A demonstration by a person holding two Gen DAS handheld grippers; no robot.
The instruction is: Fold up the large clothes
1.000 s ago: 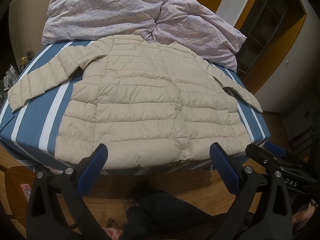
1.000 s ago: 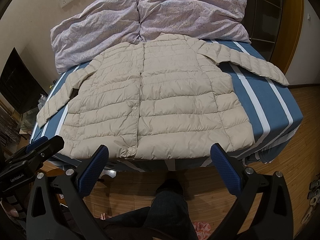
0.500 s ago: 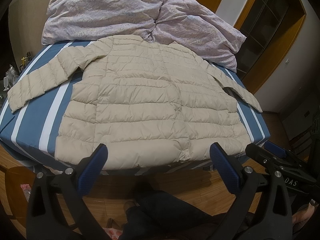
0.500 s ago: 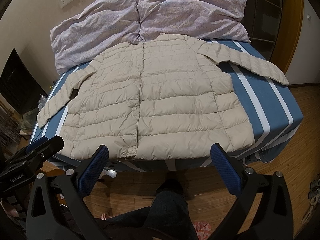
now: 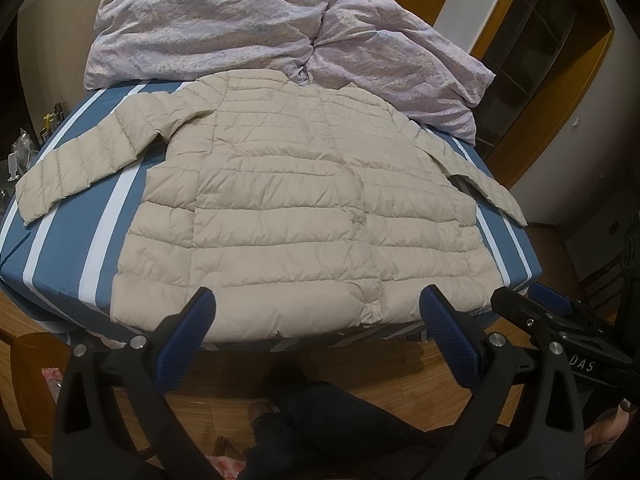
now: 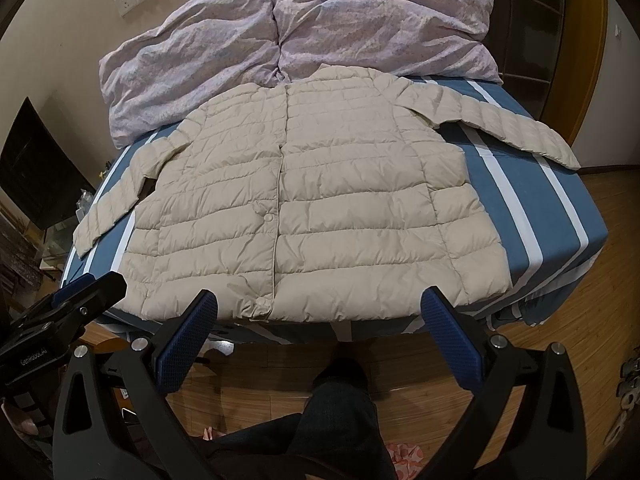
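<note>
Wooden floorboards (image 6: 560,344) are seen beneath a bed covered by a blue sheet with white stripes (image 5: 68,248), and a crumpled lilac floral quilt (image 5: 208,24) is heaped at the far end. Spread flat on the sheet, front side up, lies a cream quilted puffer jacket (image 5: 288,216); its hem rests at the near edge of the bed, just beyond the tips of both pairs of jaws.

To the left of the left gripper (image 5: 316,312), the jacket's one sleeve (image 5: 76,164) is stretched out over the stripes toward the bed's side. The left gripper is held spread wide and empty, clear of the fabric, its blue ribbed pads (image 5: 188,336) framing the middle of the hem. Further right, the right gripper (image 6: 320,316) is likewise parted and grasping nothing, with the buttoned front placket (image 6: 276,216) lying ahead of its left jaw. Beyond its right jaw, the other sleeve (image 6: 516,132) is laid out toward the far corner.

No fold appears to be started. The jacket is judged light, soft and springy, with a smooth shell that is likely to slip and puff back open. A hold is best taken on thin, stitched edges: a sleeve cuff, or a hem corner, pinched through both layers so the padding is not merely skimmed.
</note>
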